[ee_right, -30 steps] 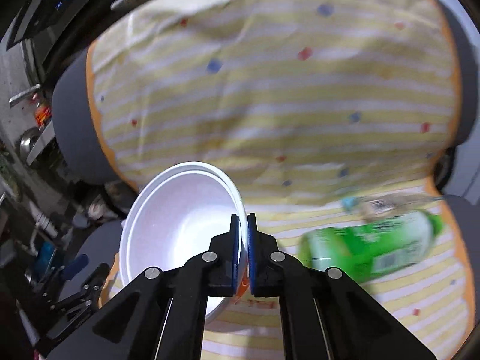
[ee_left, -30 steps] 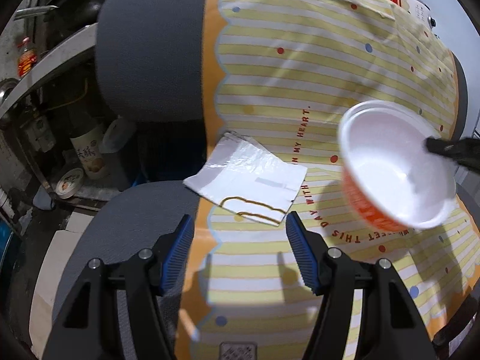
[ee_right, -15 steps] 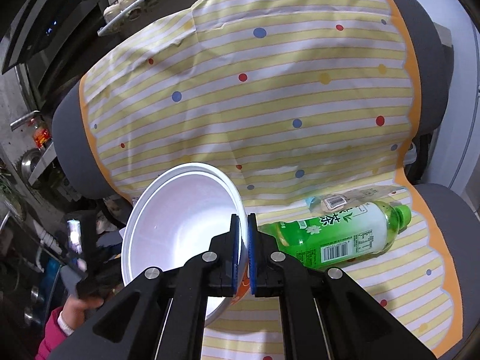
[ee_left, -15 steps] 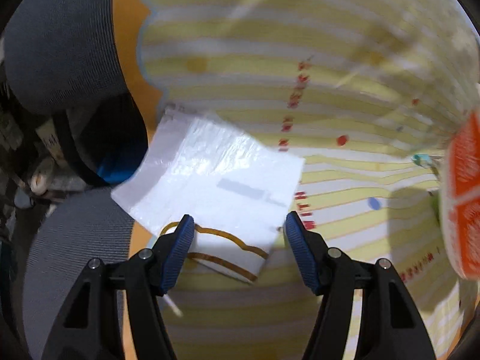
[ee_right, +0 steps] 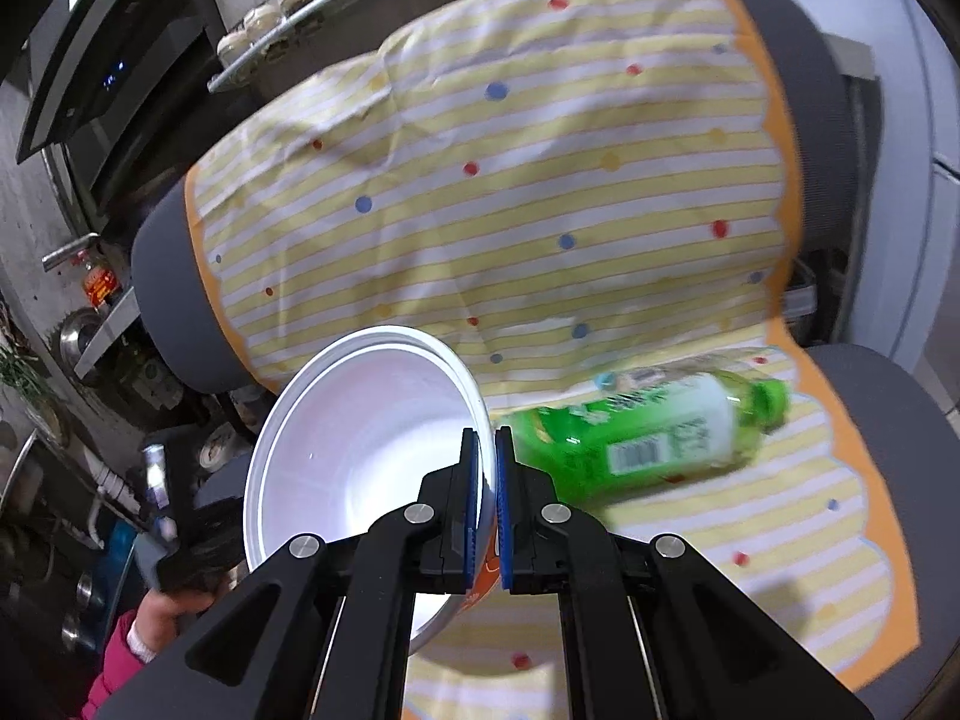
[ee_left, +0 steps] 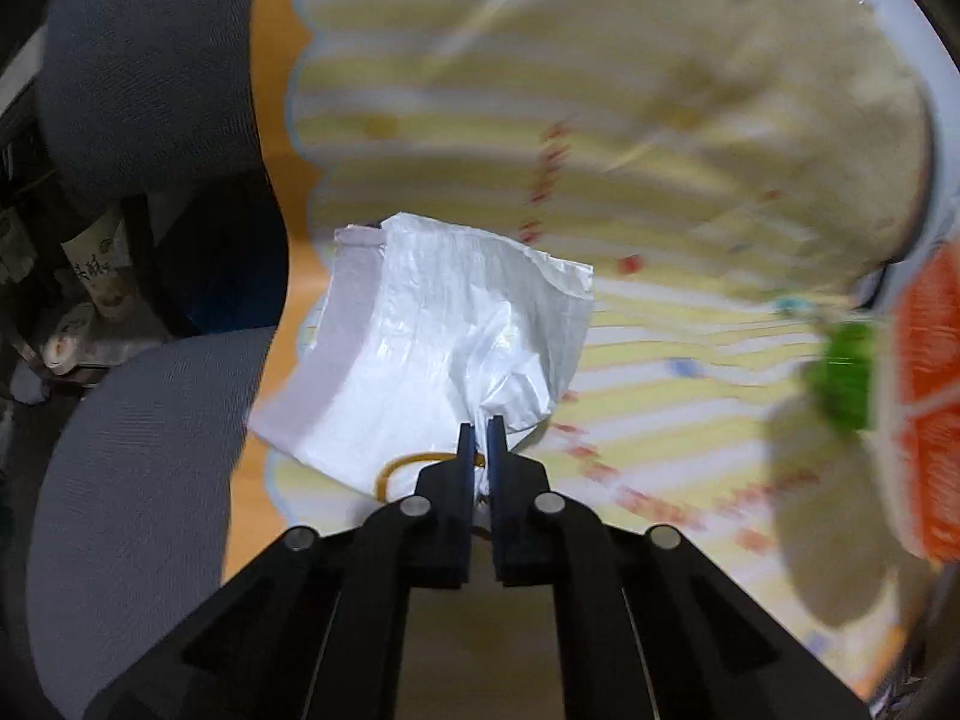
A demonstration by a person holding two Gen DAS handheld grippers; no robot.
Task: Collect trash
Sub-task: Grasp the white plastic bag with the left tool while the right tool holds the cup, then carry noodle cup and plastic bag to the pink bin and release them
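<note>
My left gripper [ee_left: 478, 423] is shut on the near edge of a white plastic bag [ee_left: 432, 336], which is crumpled and lifted off the yellow striped chair cover [ee_left: 660, 192]. My right gripper [ee_right: 486, 438] is shut on the rim of a white instant-noodle bowl [ee_right: 360, 438] with an orange outside; the bowl shows blurred at the right edge of the left wrist view [ee_left: 927, 396]. A green tea bottle [ee_right: 648, 438] lies on its side on the seat to the right of the bowl, seen blurred in the left wrist view [ee_left: 846, 378].
The cover [ee_right: 510, 192] drapes a grey office chair [ee_right: 864, 420], seat and backrest. Left of the chair are cluttered shelves with bottles and jars [ee_left: 90, 276]. A range hood [ee_right: 102, 72] and a shelf of jars [ee_right: 276, 18] stand behind.
My left gripper has closed on the plastic bag and lifted its edge, crumpling it. My right gripper keeps holding the bowl and has shifted slightly.
</note>
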